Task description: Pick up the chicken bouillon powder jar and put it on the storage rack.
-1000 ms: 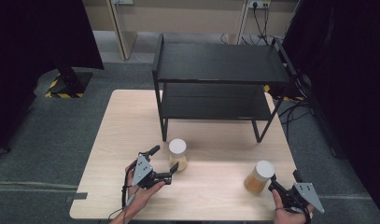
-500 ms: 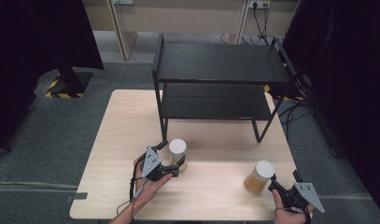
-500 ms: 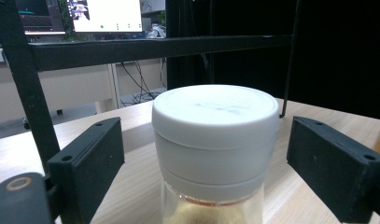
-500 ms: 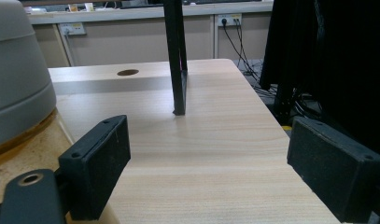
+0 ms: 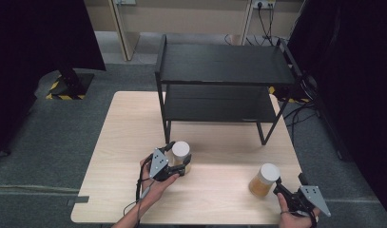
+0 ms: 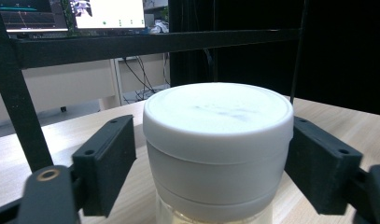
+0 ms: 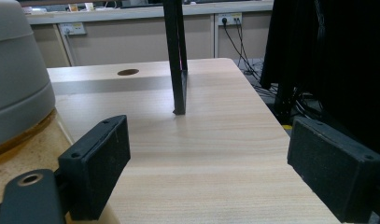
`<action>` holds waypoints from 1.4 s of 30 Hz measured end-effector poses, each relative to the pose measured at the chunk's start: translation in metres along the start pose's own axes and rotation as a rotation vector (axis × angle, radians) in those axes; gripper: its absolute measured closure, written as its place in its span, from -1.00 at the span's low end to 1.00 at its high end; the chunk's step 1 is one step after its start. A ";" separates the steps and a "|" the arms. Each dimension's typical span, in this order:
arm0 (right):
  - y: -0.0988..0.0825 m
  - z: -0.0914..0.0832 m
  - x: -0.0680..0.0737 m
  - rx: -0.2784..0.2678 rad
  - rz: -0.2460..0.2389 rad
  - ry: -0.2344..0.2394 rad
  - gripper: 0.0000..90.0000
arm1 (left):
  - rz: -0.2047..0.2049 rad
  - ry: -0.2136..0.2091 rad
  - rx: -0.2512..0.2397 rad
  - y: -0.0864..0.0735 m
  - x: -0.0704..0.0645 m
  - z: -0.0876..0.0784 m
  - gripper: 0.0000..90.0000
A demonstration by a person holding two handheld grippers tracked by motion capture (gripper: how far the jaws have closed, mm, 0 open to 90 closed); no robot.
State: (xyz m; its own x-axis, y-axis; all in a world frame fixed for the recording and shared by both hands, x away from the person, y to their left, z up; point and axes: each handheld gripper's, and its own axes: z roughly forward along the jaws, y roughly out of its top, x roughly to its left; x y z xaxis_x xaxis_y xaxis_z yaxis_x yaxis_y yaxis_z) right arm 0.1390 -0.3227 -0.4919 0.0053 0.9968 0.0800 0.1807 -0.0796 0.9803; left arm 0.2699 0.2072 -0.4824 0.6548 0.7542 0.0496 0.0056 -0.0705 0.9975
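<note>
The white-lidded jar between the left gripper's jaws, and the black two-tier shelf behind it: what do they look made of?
White-lidded jar: the lid looks like matte moulded plastic, smooth with a stepped rim; the body below seems clear glass or plastic, which I cannot tell. Black two-tier shelf: probably painted metal, going by its thin straight legs and flat dark boards.

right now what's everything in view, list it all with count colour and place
jars: 2, clear with white lids and yellowish contents; left jar between the left jaws, right jar near the table's front right
shelf rack: 1, black, two tiers, at the table's far side
table: 1, light wood, centre of the grey floor
wall sockets: white, with cables, on the far wall
left gripper: 1, black with grey plate; jaws have just been closing around the left jar's lid, a small gap showing at one pad
right gripper: 1, black with grey plate, jaws open beside the right jar
</note>
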 end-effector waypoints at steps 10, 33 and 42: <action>0.001 0.000 0.000 0.004 0.000 0.002 -0.71 | 0.019 -0.001 -0.010 -0.001 -0.001 0.002 -0.29; 0.000 0.000 -0.001 0.000 0.006 0.000 -0.71 | -0.023 -0.014 0.012 0.009 -0.003 -0.009 -0.26; 0.000 0.000 -0.001 -0.001 0.008 -0.001 -0.71 | 0.002 -0.018 -0.038 0.030 -0.005 -0.018 -0.25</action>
State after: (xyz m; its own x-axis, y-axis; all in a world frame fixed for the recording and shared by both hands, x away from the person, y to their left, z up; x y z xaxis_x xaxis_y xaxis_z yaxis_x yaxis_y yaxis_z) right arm 0.1389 -0.3236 -0.4920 0.0072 0.9962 0.0873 0.1797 -0.0872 0.9799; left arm 0.2535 0.2130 -0.4521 0.6682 0.7422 0.0510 -0.0240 -0.0470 0.9986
